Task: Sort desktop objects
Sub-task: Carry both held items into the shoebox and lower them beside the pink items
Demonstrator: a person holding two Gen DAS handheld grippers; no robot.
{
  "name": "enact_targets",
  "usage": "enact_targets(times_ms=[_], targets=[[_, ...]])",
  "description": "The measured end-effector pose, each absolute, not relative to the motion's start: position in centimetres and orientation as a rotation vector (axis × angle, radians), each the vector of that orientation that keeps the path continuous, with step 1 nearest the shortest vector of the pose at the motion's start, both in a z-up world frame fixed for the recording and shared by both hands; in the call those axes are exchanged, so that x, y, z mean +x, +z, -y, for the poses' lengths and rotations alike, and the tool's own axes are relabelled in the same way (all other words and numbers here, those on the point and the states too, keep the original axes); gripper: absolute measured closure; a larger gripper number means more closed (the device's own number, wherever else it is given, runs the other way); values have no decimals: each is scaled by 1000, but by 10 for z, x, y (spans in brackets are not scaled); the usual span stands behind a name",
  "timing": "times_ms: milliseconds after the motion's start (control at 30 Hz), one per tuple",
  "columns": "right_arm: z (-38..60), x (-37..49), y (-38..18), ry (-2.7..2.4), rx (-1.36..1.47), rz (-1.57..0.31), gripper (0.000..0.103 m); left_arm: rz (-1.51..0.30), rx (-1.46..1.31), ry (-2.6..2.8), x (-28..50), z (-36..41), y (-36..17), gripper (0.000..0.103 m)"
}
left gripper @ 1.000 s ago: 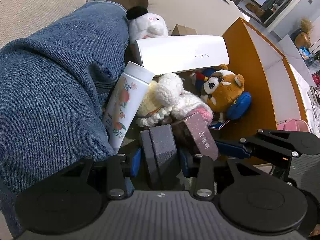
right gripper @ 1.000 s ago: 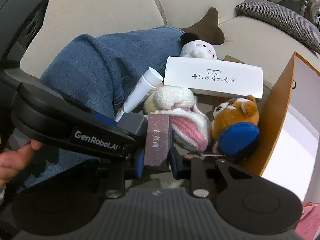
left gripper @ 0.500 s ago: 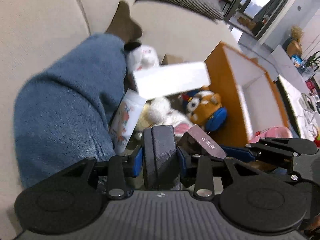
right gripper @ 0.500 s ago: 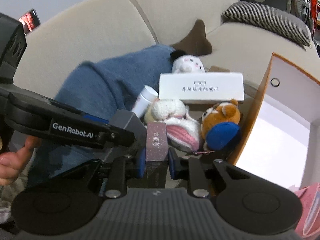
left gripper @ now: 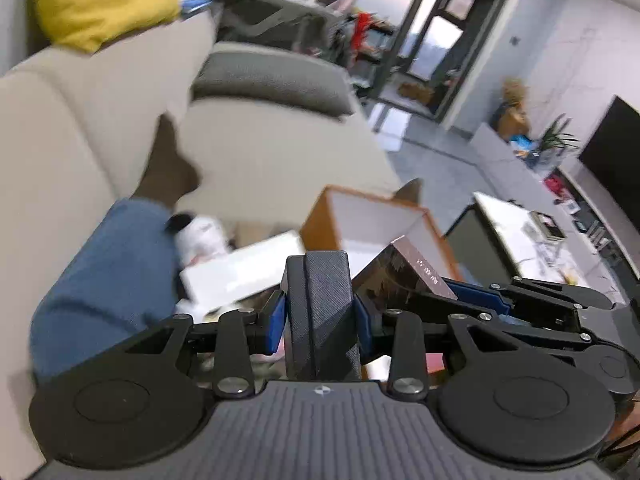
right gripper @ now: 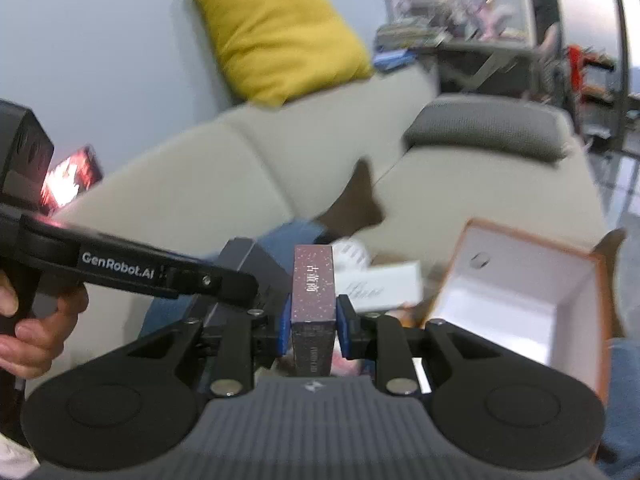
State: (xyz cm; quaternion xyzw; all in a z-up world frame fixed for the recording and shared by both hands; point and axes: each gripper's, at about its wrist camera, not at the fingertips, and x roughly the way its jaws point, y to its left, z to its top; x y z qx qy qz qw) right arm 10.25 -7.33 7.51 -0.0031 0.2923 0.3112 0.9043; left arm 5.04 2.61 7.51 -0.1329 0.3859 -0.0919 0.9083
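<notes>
My left gripper (left gripper: 319,314) is shut on a dark grey textured case (left gripper: 320,304), held upright in the air. My right gripper (right gripper: 312,320) is shut on a maroon speckled box (right gripper: 313,296) with white characters. The maroon box (left gripper: 408,276) and the right gripper's arm also show in the left wrist view, just right of the grey case. The grey case (right gripper: 252,264) and the left gripper's arm show in the right wrist view, just left of the maroon box. An orange box with a white inside (right gripper: 520,300) stands open to the right, below both grippers.
Below lie a white glasses box (left gripper: 240,272), a white plush toy (left gripper: 200,236) and blue denim (left gripper: 100,292) on a beige sofa (left gripper: 260,160). A yellow cushion (right gripper: 276,32) sits on the sofa back. A low table (left gripper: 532,240) stands at the right.
Both grippers have risen and tilted up with the grey case and the maroon box held. The pile of toys has dropped low in view; the room and sofa back now show.
</notes>
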Motion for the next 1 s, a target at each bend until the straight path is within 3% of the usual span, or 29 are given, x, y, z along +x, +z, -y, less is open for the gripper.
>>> enact_targets(times_ms=[300, 667, 1000], targets=[[126, 116, 86, 434, 55, -570, 79, -854, -272, -338, 105, 27, 66, 62], [166, 160, 17, 264, 157, -769, 79, -1078, -224, -362, 158, 84, -9, 62], [175, 159, -18, 187, 158, -939, 79, -1146, -190, -353, 157, 110, -47, 62]])
